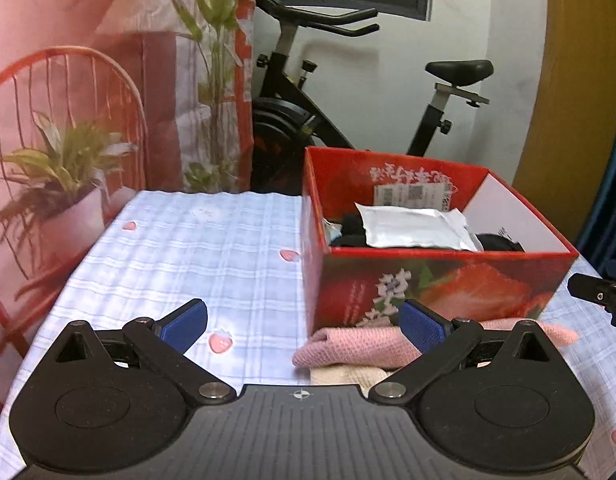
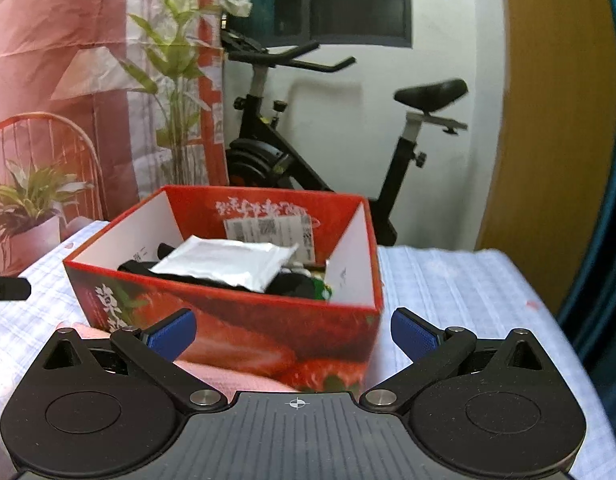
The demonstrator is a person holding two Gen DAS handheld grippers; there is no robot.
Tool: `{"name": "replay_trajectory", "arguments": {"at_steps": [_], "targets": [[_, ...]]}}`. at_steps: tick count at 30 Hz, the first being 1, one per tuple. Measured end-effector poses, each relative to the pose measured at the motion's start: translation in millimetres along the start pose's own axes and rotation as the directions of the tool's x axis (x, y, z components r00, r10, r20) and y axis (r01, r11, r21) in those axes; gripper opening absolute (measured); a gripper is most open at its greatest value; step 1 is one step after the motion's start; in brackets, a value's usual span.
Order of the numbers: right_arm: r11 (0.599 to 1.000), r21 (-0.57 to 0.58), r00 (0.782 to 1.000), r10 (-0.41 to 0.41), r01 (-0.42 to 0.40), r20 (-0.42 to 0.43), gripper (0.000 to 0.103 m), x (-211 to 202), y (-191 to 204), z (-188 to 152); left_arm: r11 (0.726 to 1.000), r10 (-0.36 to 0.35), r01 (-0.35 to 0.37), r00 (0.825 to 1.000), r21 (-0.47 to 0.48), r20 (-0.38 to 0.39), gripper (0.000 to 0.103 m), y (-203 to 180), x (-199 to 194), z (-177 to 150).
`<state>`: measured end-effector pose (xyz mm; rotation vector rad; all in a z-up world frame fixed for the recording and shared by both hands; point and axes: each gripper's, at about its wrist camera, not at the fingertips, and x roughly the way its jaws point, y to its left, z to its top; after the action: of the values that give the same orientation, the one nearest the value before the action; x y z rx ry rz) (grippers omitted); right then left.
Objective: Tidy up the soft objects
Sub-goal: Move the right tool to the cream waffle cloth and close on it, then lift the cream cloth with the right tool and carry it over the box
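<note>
Jaws stand wide and empty on our left gripper (image 1: 303, 326) and right gripper (image 2: 293, 330), both tilted downward. Only the left view shows the folded pink knitted cloth (image 1: 356, 346) whole, lying against the red strawberry-printed cardboard box (image 1: 440, 284), atop a cream cloth (image 1: 344, 376).

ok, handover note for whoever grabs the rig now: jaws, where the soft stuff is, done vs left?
Left gripper: jaws wide open, empty.
Right gripper: jaws wide open, empty, facing the box's front wall.
Red strawberry-print cardboard box stands on the blue checked tablecloth. Already inside: a silver foil pouch on top of dark fabric items.
Left to do: the folded pink knitted cloth and a cream cloth under it lie on the tablecloth against the box's front, not yet gripped. Likely next: pick those up and box them.
</note>
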<state>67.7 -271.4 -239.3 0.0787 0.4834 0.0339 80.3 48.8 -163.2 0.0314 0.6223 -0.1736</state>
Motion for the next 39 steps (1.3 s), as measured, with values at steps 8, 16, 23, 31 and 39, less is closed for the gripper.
{"name": "replay_trajectory", "arguments": {"at_steps": [8,16,23,31,39], "targets": [[1.0,0.001,0.996,0.016,-0.016,-0.082,0.103,13.6,-7.0,-43.2,0.999,-0.035,0.036,0.997,0.017,-0.069,0.103,-2.1,21.3,-27.3],[0.999,0.051,0.989,0.022,-0.015,-0.147,0.103,22.1,-8.8,-78.2,0.996,-0.094,0.093,0.986,-0.013,-0.136,0.096,1.7,43.8,-48.9],[0.996,0.072,0.98,0.069,-0.056,-0.185,0.088,39.6,-5.2,-89.3,0.987,-0.163,0.161,0.965,-0.029,-0.206,0.07,-3.5,64.1,-59.2],[0.993,0.08,0.974,0.098,-0.083,-0.203,0.069,55.7,2.6,-88.7,0.975,-0.217,0.201,0.949,-0.092,-0.228,0.053,-3.1,77.2,-63.2],[0.989,0.09,0.973,0.132,-0.117,-0.188,0.044,56.6,6.0,-89.5,0.976,-0.217,0.204,0.951,-0.079,-0.222,0.038,-8.7,75.9,-65.0]]}}
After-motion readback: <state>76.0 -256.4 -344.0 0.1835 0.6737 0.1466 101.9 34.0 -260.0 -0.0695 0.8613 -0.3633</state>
